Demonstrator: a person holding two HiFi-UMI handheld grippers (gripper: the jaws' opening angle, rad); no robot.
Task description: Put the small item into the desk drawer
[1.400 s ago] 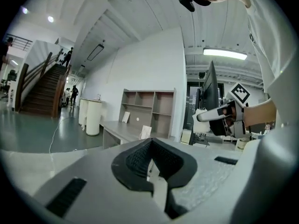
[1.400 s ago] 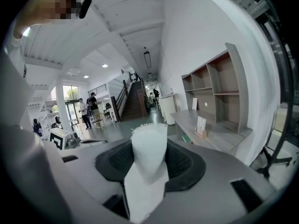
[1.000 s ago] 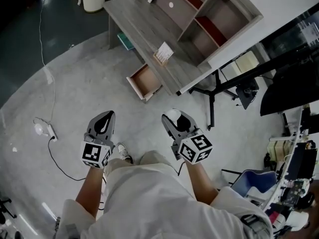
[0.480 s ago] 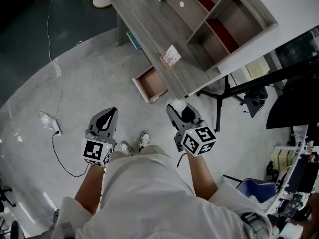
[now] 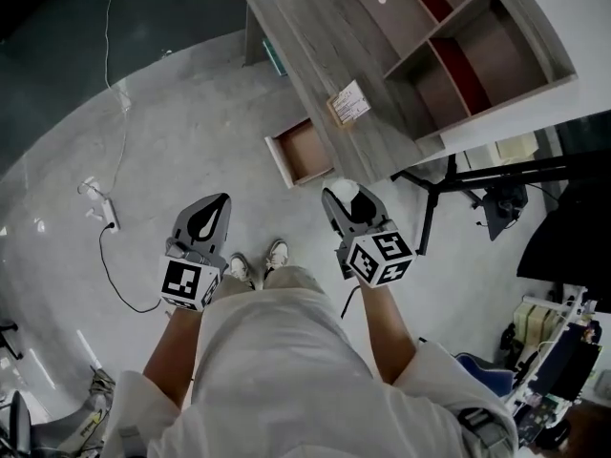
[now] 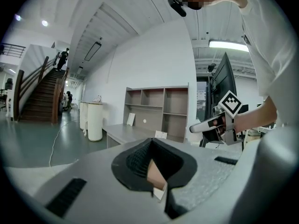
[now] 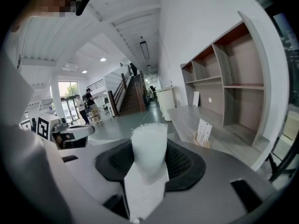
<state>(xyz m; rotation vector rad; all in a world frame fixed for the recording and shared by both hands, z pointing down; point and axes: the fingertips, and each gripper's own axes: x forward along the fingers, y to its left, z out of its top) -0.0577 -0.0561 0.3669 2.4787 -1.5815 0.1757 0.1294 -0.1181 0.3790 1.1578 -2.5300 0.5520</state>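
My right gripper (image 5: 344, 196) is shut on a small white item (image 5: 345, 190) that sticks up between its jaws; the right gripper view shows the white item (image 7: 149, 147) with a frayed top edge. The grey desk (image 5: 315, 41) lies ahead, and its drawer (image 5: 304, 151) is pulled open below the front edge, showing a bare brown inside. The right gripper hovers just short of the drawer, to its right. My left gripper (image 5: 216, 204) is level with it on the left, jaws together with nothing held. The desk (image 6: 126, 133) and the other gripper also appear in the left gripper view.
A card stand (image 5: 348, 103) sits on the desk top, and a shelf unit (image 5: 458, 46) rises behind it. Black stand legs (image 5: 430, 194) are right of the drawer. A cable with a power strip (image 5: 98, 208) lies on the floor at left. My shoes (image 5: 256, 263) are below.
Both grippers have moved towards the desk, and the open drawer now lies much closer to the right gripper. The white item stays held in the right gripper.
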